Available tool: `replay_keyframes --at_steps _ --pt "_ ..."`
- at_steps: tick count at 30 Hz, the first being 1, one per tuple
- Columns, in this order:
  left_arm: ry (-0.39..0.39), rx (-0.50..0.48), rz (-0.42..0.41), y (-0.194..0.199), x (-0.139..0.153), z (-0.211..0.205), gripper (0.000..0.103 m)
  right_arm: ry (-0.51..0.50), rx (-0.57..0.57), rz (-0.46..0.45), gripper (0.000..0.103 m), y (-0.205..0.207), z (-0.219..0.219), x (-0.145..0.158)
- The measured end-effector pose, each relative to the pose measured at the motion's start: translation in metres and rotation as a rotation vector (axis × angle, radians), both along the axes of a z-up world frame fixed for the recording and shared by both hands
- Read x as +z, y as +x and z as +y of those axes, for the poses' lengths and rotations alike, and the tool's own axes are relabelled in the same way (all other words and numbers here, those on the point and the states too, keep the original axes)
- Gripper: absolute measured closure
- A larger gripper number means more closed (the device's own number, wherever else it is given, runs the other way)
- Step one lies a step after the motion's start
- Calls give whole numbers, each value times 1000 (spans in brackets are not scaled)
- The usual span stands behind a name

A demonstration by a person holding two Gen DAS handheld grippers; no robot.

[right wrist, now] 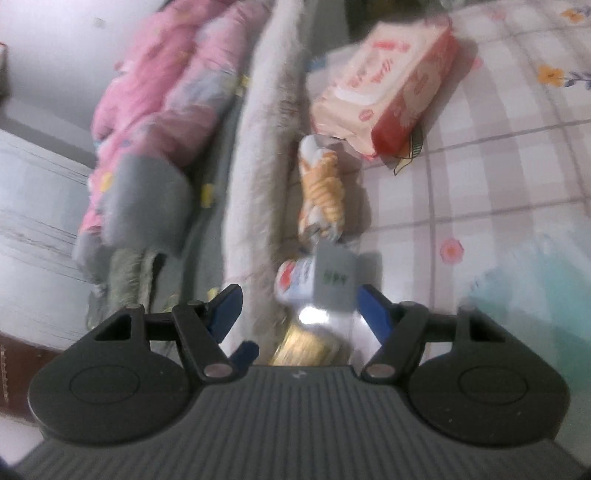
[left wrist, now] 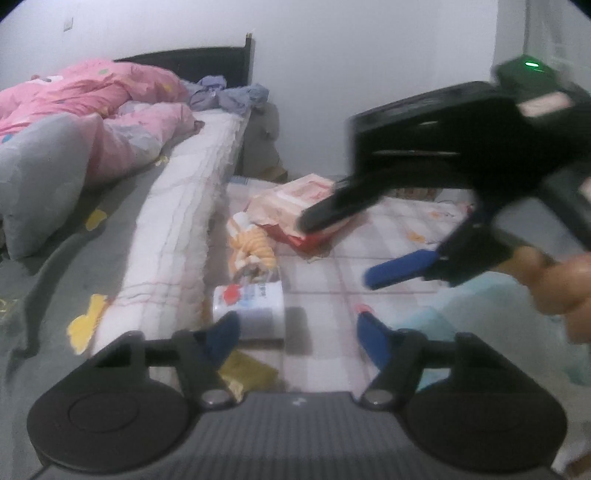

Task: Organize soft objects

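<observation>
Though blurred, grey tag (right wrist: 334,282) "544".

Motion blur smears the right gripper (left wrist: 343,236) and teal cloth (right wrist: 535,295).

Glossy plastic tissue pack (right wrist: 384,92), matt cloth checked sheet (right wrist: 498,166), pink quilt (left wrist: 92,110).

Dark headboard (left wrist: 207,61) against white wall (left wrist: 332,74), wall socket (left wrist: 68,24) high up, grey sheet (left wrist: 55,295) with yellow prints, checked floor mat (left wrist: 388,240) alongside.
</observation>
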State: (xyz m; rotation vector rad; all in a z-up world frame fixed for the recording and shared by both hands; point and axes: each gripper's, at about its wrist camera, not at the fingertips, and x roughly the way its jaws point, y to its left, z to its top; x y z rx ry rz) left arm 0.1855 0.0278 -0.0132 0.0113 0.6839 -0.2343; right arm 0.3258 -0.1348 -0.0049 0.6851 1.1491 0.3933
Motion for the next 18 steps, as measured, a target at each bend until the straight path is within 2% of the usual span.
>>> replay_keyframes --at_steps 4,5,7,10,14,16,18 --pt "12 26 51 27 -18 -4 47 -31 9 72 37 44 14 -38" --pt "15 29 64 32 -22 -5 48 -39 14 79 38 51 16 -47" --pt "20 38 93 41 -29 -6 60 -47 22 85 40 65 23 -63" --pt "39 34 99 46 -34 -10 67 -31 21 76 48 78 28 -80" --pt "35 27 146 51 -44 -11 78 26 39 51 53 83 32 -87" --pt "31 37 161 51 -48 -10 90 18 54 37 53 82 33 -85" --pt "1 43 171 52 -48 -7 91 15 65 34 54 80 33 -83"
